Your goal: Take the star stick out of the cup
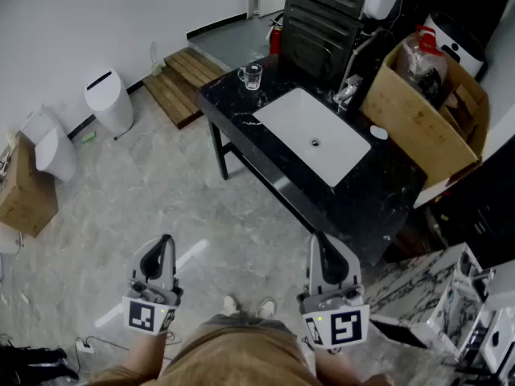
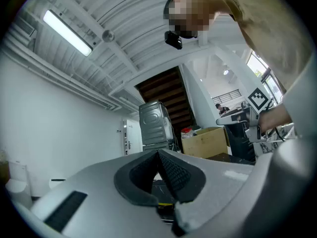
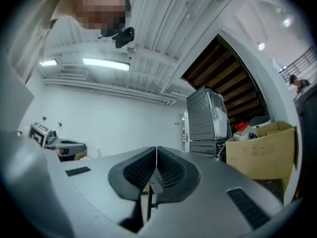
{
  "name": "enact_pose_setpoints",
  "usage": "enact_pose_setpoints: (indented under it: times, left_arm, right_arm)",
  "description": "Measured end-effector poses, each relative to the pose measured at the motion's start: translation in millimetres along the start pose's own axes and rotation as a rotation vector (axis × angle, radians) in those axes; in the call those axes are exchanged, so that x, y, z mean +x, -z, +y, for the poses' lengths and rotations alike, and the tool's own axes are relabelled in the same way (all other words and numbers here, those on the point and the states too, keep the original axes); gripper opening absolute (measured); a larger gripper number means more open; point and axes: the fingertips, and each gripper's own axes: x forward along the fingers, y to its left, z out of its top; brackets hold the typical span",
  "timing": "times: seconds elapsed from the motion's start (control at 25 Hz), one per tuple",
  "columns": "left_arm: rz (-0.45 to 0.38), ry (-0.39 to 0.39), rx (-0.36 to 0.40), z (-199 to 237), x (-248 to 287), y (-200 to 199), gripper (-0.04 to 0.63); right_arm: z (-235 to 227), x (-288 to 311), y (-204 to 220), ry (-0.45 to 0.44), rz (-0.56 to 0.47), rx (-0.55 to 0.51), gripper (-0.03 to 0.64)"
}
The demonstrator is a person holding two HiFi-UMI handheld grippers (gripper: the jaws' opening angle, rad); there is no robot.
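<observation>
A pale marbled floor (image 1: 121, 240) fills most of the head view. On it stands a black surface (image 1: 378, 191), set at a slant, with a white sink (image 1: 310, 135) sunk in its middle and a faucet (image 1: 348, 93) at the sink's far edge. A grey cabinet (image 1: 322, 18) rises behind the surface, and an open cardboard box (image 1: 418, 115) sits at its right end.

Low in the view, well short of the surface, the left hand-held gripper (image 1: 166, 241) and the right hand-held gripper (image 1: 317, 240) point forward side by side. Each has its jaws pressed together with nothing between them.

The glass cup (image 1: 251, 75) stands alone on the surface's far left corner, well apart from both. It is too small there to make out the star stick.
</observation>
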Motion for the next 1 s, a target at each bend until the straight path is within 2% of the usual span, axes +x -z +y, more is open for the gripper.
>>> enact_pose_setpoints:
  times: [0.28,0.56,0.8,1.0]
  left_arm:
    - [-0.014,-0.010,0.014,14.6,-2.6,-13.8,0.001]
    - [-0.008,-0.029,0.043,34.8,-8.0,-10.0,0.001]
    - [0.008,-0.034,0.077,46.3,-2.6,-7.3,0.001]
    - [0.035,-0.024,0.038,61.8,-4.2,2.8,0.000]
  right_arm:
    - [21.1,-0.6,0.6,-0.041,0.003,-0.002,0.006]
    - [43.4,22.0,-1.3,-0.084,-0.028,-0.007,0.005]
    - [54.9,39.0,-10.8,-0.063,-0.058,-0.013,0.005]
    - [72.8,47.3,-6.4,-0.069,-0.043,-0.016,0.005]
